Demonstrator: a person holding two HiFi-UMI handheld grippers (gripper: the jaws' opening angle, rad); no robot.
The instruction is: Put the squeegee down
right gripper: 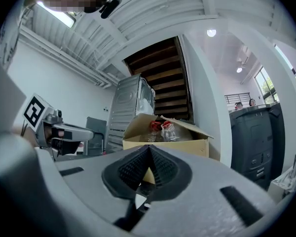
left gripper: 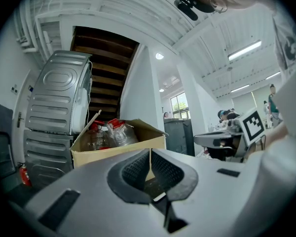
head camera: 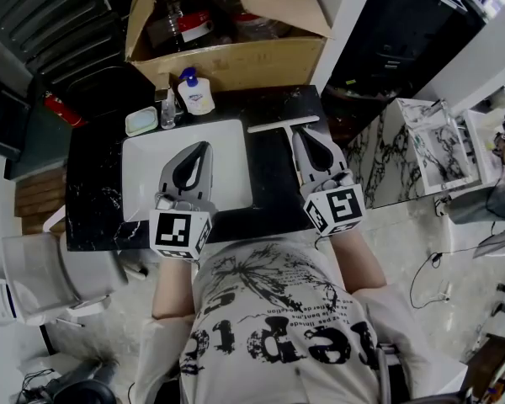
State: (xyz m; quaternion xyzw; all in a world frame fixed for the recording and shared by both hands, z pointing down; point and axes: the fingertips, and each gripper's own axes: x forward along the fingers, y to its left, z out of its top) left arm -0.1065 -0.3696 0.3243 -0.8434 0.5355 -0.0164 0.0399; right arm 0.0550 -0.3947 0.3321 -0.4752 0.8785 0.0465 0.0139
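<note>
The squeegee (head camera: pixel 283 125), a pale bar with its blade lying crosswise, rests on the black counter (head camera: pixel 273 183) just right of the white sink (head camera: pixel 143 171). My right gripper (head camera: pixel 300 135) hovers right behind it and hides its handle. In the right gripper view the right gripper (right gripper: pixel 149 148) points level, its jaws shut with nothing between the pads. My left gripper (head camera: pixel 205 146) hangs over the sink, and in the left gripper view the left gripper (left gripper: pixel 150 152) is likewise shut and empty.
An open cardboard box (head camera: pixel 236 61) with bottles stands behind the counter. A pump bottle (head camera: pixel 196 93), a small bottle (head camera: pixel 167 110) and a soap dish (head camera: pixel 140 121) sit at the sink's far edge. A marble-patterned unit (head camera: pixel 404 150) stands to the right, a red extinguisher (head camera: pixel 63 109) to the left.
</note>
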